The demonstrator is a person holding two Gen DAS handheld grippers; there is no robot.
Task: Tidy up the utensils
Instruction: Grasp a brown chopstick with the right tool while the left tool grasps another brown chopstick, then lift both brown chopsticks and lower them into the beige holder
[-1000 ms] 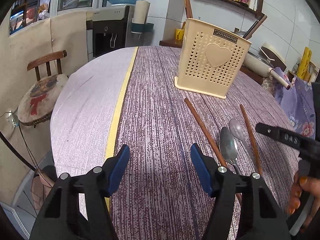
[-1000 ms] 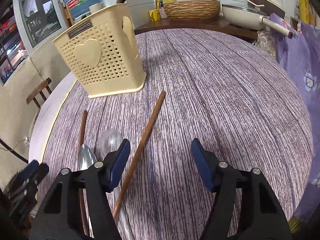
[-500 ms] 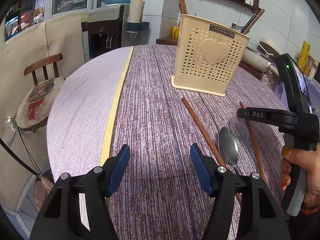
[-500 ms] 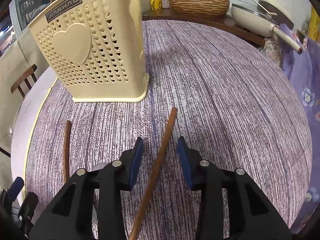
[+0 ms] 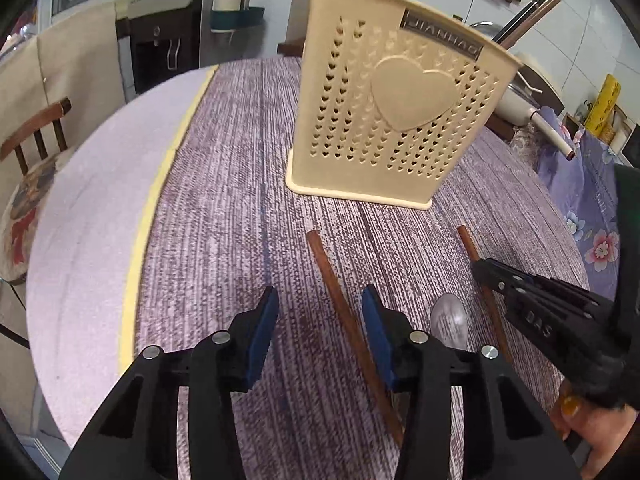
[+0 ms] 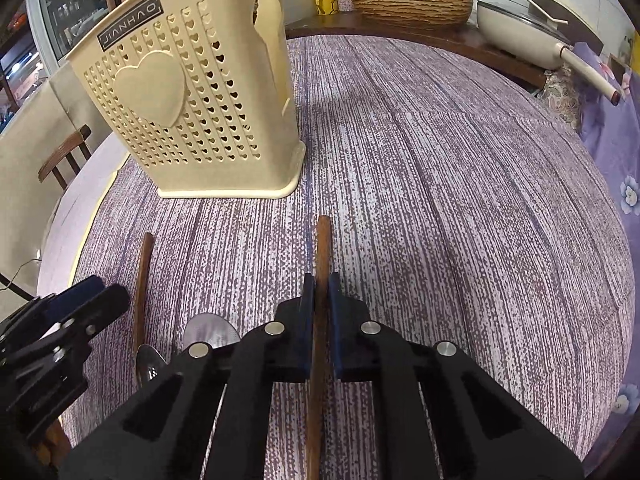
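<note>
A cream utensil holder (image 5: pixel 396 120) with heart holes stands on the purple striped tablecloth; it also shows in the right wrist view (image 6: pixel 192 100). Two brown chopsticks and two metal spoons lie in front of it. My right gripper (image 6: pixel 319 292) is shut on the right chopstick (image 6: pixel 323 240), which lies along the table. My left gripper (image 5: pixel 318 312) is open, narrowed, low over the table, with the left chopstick (image 5: pixel 340 300) running between its fingers. A spoon (image 5: pixel 448 320) lies between the chopsticks; spoon bowls show in the right wrist view (image 6: pixel 210 330).
Chopsticks stand inside the holder (image 5: pixel 528 16). A wooden chair (image 5: pixel 32 140) stands left of the round table. A white pan (image 6: pixel 532 28) and a woven basket (image 6: pixel 408 0) sit on the counter behind. Floral purple cloth (image 5: pixel 592 200) lies at the right.
Both grippers moved forward toward the holder and down. My right gripper closed on the right chopstick. My left gripper narrowed around the left chopstick.
</note>
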